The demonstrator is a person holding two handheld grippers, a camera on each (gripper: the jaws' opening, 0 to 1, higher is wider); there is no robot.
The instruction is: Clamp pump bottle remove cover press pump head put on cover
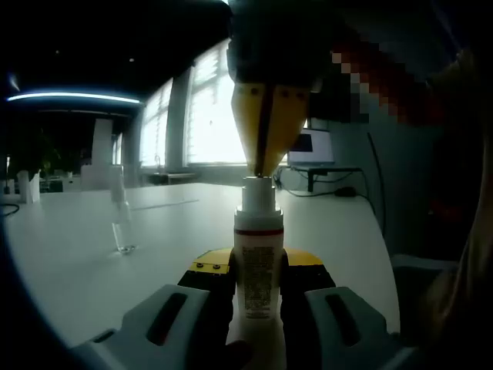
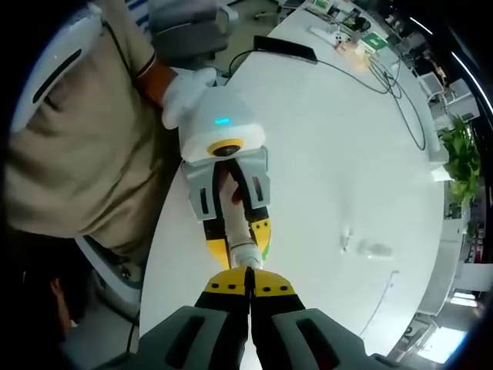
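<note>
On the big white table (image 1: 92, 254) stands a small white pump bottle with a red ring under its white pump head (image 1: 257, 266). It stands straight up, and the left gripper (image 1: 257, 308) squeezes it from both sides with its grey and yellow jaws, down near the bottom of the left gripper view. From above, the right gripper (image 1: 263, 166) points down with its yellow jaw tips pressed together, and they touch the top of the pump head. Looking from the right gripper view, the right gripper (image 2: 249, 289) is closed with nothing between its jaws, and just past its tips is the left gripper (image 2: 237, 231) hugging the bottle (image 2: 240, 245). Off to one side on the table, well apart from the bottle, stands a see-through plastic cover (image 1: 119, 220).
</note>
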